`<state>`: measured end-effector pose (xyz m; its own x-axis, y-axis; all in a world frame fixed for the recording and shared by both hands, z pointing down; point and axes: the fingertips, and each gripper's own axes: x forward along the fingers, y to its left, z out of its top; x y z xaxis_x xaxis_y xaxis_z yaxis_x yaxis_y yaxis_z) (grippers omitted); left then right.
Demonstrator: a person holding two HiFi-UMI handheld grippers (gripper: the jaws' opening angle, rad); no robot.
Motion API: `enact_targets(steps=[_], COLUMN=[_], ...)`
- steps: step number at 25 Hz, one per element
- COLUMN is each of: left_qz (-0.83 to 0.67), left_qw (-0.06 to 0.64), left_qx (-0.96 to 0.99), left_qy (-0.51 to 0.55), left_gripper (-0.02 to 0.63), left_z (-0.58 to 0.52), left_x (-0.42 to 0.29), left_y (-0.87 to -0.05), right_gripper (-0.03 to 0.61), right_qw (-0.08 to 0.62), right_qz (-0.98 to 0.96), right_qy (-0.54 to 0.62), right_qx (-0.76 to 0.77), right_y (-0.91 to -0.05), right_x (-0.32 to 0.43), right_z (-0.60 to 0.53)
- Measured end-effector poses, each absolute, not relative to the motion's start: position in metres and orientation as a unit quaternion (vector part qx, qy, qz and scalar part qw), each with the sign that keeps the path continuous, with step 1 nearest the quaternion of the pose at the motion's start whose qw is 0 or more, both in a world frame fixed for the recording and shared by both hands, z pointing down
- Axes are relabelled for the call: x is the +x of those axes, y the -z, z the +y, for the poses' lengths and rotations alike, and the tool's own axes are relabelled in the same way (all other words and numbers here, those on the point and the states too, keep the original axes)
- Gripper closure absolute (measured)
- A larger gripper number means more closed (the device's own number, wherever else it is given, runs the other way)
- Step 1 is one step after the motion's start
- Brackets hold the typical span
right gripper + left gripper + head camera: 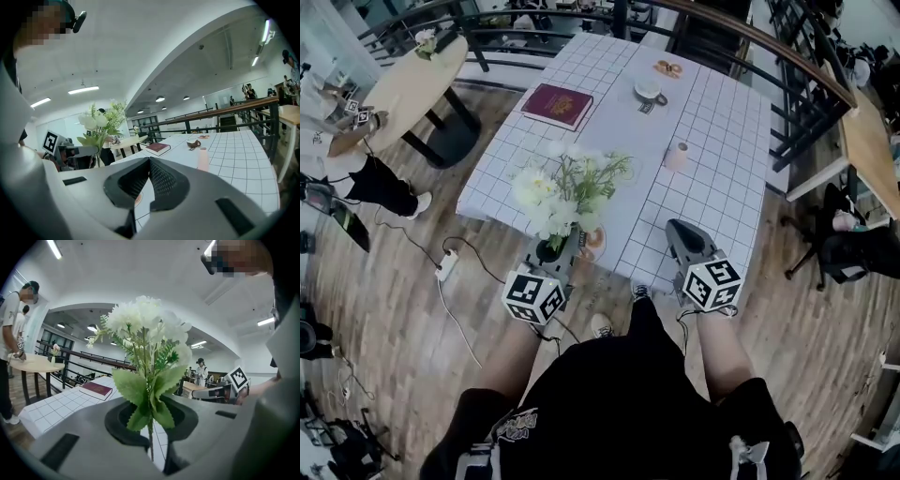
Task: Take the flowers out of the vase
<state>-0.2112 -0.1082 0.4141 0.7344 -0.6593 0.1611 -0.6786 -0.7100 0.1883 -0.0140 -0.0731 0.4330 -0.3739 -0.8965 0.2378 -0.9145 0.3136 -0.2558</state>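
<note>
A bunch of white flowers with green leaves stands upright over the near edge of the white grid table. My left gripper is shut on its thin stems. In the left gripper view the stem runs down between the closed jaws and the blooms fill the middle. A small pink cylindrical vase stands alone mid-table, to the right of the flowers. My right gripper hovers at the near table edge, shut and empty; its jaws meet with nothing between them. The flowers show at the left of the right gripper view.
A red book, a cup on a saucer and a small snack plate lie at the far end of the table. An orange round item sits by the near edge. A round wooden table, railings and a floor power strip surround it.
</note>
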Motion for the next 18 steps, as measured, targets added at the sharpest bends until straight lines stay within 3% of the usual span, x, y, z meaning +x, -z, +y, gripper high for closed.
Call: enact_targets(steps=[18], left_qz=[-0.346], left_qw=[0.127], left_qx=[0.929], left_qy=[-0.045], left_gripper=[0.557], left_z=[-0.048], left_x=[-0.231], left_y=[-0.42], right_gripper=[0.557], right_qw=[0.025], right_qz=[-0.809], right_qy=[-0.18], right_qx=[0.559], right_y=[-0.431], right_x=[-0.056], right_z=[-0.008])
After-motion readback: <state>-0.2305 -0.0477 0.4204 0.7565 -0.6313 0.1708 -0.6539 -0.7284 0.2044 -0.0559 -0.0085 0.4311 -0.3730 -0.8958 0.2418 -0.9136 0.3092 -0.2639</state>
